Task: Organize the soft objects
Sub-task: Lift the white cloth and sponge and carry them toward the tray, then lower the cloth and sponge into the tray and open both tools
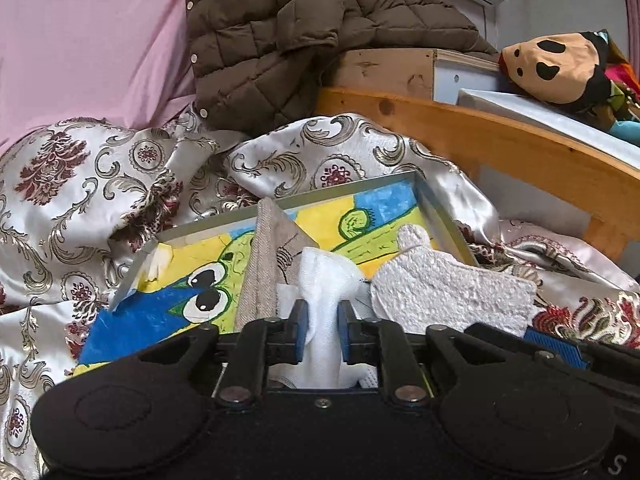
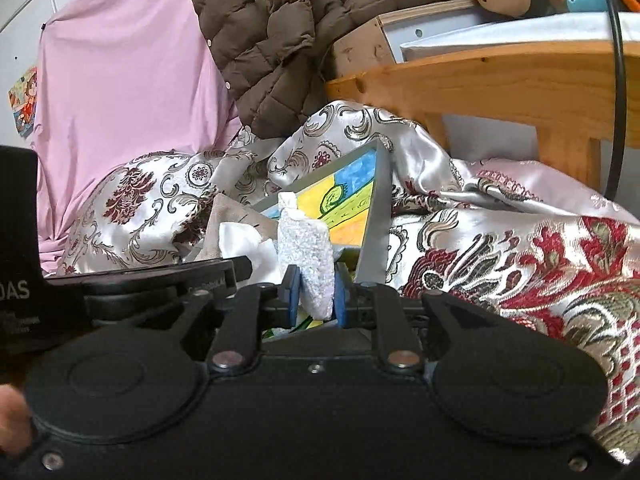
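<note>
The left tool (image 1: 323, 330) is sitting nearest the lens, its black body filling the bottom of the left wrist view, and its blue pads (image 1: 301, 330) are pinching a white gauzy cloth (image 1: 326, 280) that is bunching up between them. At two o'clock from that cloth, a pale grey nubbly towel piece (image 1: 448, 292) is lying with its upper part over the right half of a shallow grey-rimmed tray with a bright cartoon drawing in yellow, green and blue on its floor (image 1: 352, 191). At eleven o'clock of the cloth, a folded beige woven cloth (image 1: 266, 264) is leaning inside the same tray.

In the right wrist view, the right tool (image 2: 316, 294) is clamping that nubbly towel piece (image 2: 310, 256) between its blue pads, the towel standing upright above them. The left tool (image 2: 168, 280) is showing at nine o'clock, just beside it, with the white cloth (image 2: 240, 242) behind it.

The tray is resting on a rumpled silver satin bedspread with maroon and gold scrollwork (image 1: 80, 200). At twelve o'clock, a brown quilted puffer jacket (image 1: 280, 40) is hanging down over it. At two o'clock, a curved pine bed frame (image 1: 500, 140) is carrying a tan stuffed doll head with black patches (image 1: 556, 66). A pink sheet (image 1: 92, 40) is hanging at ten o'clock.
</note>
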The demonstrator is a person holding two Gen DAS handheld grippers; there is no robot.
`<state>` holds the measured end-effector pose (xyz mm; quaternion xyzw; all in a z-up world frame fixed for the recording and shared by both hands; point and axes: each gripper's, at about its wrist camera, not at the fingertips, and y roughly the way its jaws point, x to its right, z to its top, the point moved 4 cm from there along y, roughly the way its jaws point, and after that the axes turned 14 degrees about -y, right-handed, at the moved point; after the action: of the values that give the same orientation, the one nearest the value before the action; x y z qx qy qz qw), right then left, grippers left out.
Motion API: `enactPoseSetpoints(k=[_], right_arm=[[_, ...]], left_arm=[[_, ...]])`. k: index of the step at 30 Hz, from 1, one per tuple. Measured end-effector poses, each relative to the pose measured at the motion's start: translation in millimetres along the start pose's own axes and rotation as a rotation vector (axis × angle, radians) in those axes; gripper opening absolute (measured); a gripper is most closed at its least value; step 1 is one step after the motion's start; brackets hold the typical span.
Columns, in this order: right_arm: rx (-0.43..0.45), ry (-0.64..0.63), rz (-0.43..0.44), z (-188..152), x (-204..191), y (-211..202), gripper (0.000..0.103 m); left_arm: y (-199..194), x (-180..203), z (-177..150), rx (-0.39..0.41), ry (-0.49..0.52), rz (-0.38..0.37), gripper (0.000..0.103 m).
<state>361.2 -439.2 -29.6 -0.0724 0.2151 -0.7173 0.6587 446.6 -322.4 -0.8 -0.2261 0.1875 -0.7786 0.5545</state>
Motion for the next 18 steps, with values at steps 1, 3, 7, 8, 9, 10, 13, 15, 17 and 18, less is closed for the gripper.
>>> enactPoseSetpoints(k=[1,3,7,8,9,10,13,15,17,18], right_arm=[[0.002,-0.005,-0.005,0.6,-2.6,-5.8,0.013],[0.01,-0.015,-0.012,2.4,-6.7,-16.4,0.016],[0.017,-0.031,-0.049,6.8,-3.7,-29.1,0.043],[0.026,-0.031,-0.05,7.9,-1.6,-32.6,0.043],[0.035,-0.026,-0.051,9.0,0.7,-36.6,0.043],[0.042,-0.022,-0.055,10.0,2.7,-39.9,0.044],[0.066,-0.018,-0.069,12.7,6.4,-50.8,0.048],[0.079,-0.016,-0.076,13.8,7.5,-58.7,0.05],[0.095,-0.013,-0.083,15.2,8.1,-68.0,0.054],[0.104,-0.014,-0.086,16.0,8.8,-72.9,0.056]], left_arm=[[-1.3,-0.2,-0.4,0.0,0.001,-0.001,0.018],[-3.9,-0.9,0.5,-0.004,-0.004,-0.001,0.022],[-14.6,-3.7,3.7,0.003,-0.021,-0.007,0.031],[-18.0,-4.2,4.4,0.006,-0.02,-0.008,0.033],[-21.7,-4.2,4.8,0.01,-0.015,-0.009,0.034],[-25.5,-4.1,5.0,0.014,-0.009,-0.011,0.036],[-37.2,-4.8,5.4,0.027,-0.003,-0.007,0.044],[-45.9,-6.2,5.3,0.035,-0.009,-0.007,0.047],[-55.8,-7.8,5.8,0.05,-0.014,-0.007,0.05],[-61.3,-8.3,6.0,0.061,-0.016,-0.005,0.053]])
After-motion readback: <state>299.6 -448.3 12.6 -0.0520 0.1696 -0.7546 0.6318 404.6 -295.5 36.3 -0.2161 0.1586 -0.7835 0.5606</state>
